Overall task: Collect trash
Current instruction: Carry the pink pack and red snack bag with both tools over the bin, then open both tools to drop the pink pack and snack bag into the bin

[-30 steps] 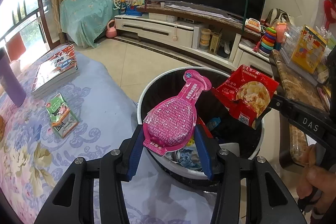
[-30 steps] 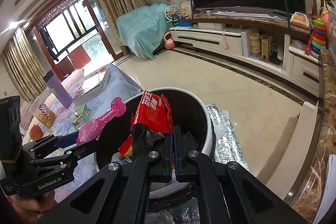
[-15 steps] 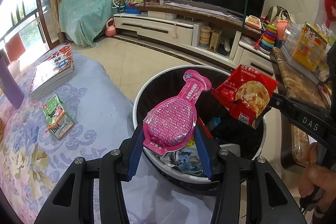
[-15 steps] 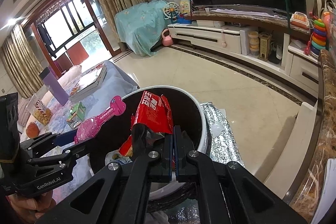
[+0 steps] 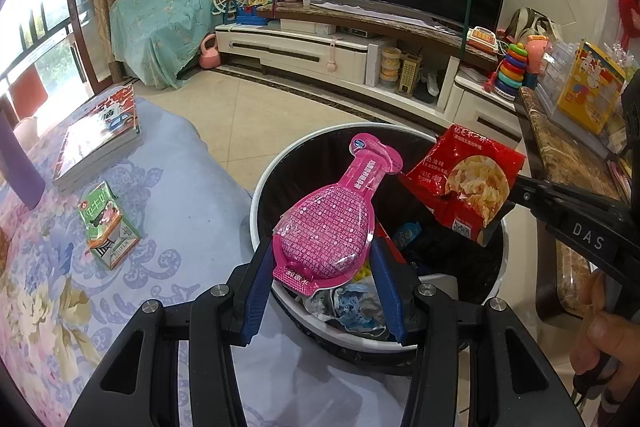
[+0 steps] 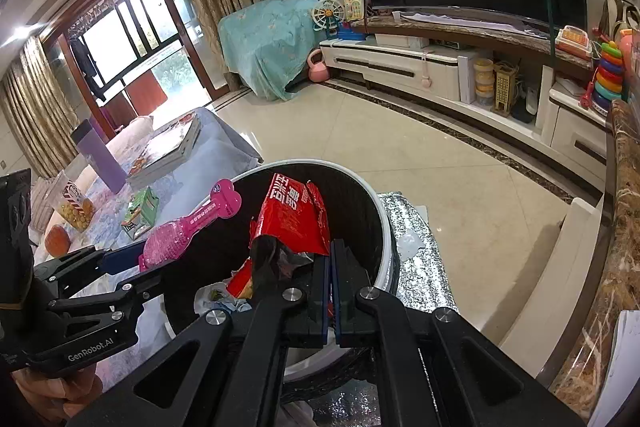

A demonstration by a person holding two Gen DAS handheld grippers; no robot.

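Left wrist view, left tool (image 5: 324,263) clamping pink packet (image 5: 332,227), right tool (image 6: 330,259) apparently pinching red bag (image 6: 296,215), both over bin (image 5: 260,195).

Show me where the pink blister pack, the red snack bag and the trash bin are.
pink blister pack (image 5: 326,227), left wrist view, on its rounded body.
red snack bag (image 5: 468,179), left wrist view, on its printed front.
trash bin (image 6: 382,227), right wrist view, on its white rim.
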